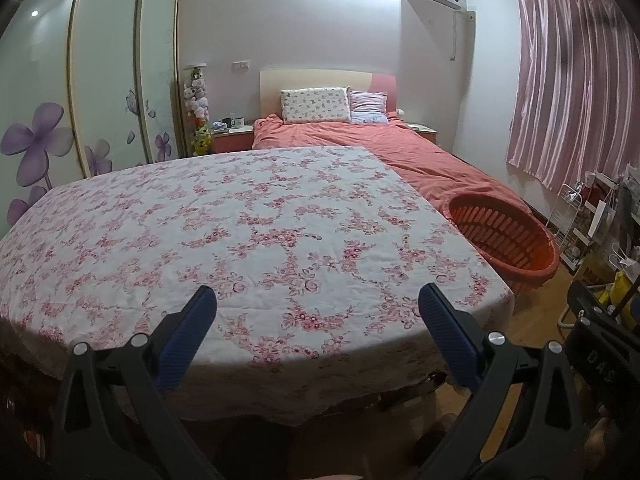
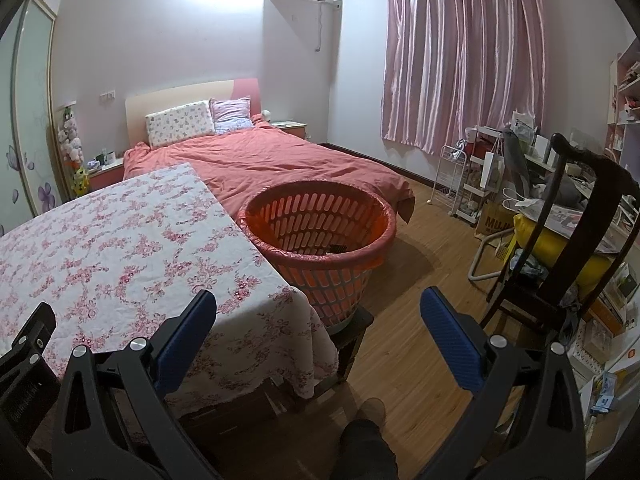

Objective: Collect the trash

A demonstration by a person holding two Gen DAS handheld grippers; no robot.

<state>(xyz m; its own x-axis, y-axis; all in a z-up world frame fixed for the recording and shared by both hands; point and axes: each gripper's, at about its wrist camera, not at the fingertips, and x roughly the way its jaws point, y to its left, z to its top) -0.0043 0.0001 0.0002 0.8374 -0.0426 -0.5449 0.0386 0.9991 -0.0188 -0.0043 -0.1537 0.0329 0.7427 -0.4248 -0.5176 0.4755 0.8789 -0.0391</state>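
An orange slotted basket (image 2: 316, 232) lined with a clear bag stands on a small dark stool right of the table; it also shows in the left wrist view (image 1: 504, 236). A small dark item lies at its bottom (image 2: 338, 248). The table carries a white cloth with pink flowers (image 1: 240, 232), also in the right wrist view (image 2: 120, 248); I see no trash on it. My left gripper (image 1: 318, 308) is open and empty above the table's near edge. My right gripper (image 2: 318, 312) is open and empty, over the table's right corner and the floor beside the basket.
A bed with a red cover (image 2: 272, 160) lies behind the table and basket. A dark wooden chair (image 2: 560, 240) with a yellow cushion and a cluttered rack (image 2: 472, 184) stand at the right. A wardrobe (image 1: 80, 80) lines the left wall. My leg (image 2: 364, 448) shows on the wood floor.
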